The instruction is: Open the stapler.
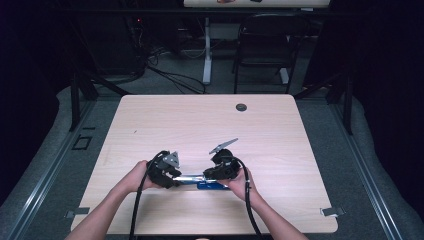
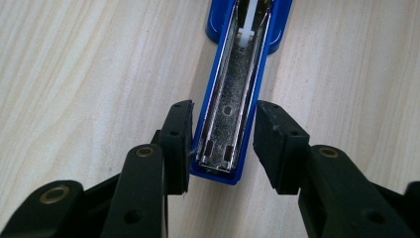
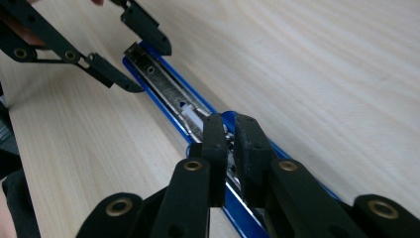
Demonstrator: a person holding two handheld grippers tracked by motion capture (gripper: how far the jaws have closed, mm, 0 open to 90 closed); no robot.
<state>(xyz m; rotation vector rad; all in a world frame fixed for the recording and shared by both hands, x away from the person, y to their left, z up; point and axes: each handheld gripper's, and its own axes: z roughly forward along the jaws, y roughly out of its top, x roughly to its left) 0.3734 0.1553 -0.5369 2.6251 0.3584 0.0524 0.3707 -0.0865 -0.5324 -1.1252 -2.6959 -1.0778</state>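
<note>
Near the table's (image 1: 150, 120) front edge lies a blue stapler (image 1: 202, 181), swung open flat — its metal staple channel faces up. At one end of the stapler, the left gripper (image 2: 223, 144) straddles the channel tip: one pad (image 2: 177, 144) touches the blue side, the other stands just clear, so the jaws are partly open and grip nothing. At the stapler's hinge, the right gripper (image 3: 230, 148) has its jaws nearly together, pinched on the stapler's middle part.

Opened blue stapler (image 1: 207, 182) on wooden table (image 1: 200, 120)
</note>
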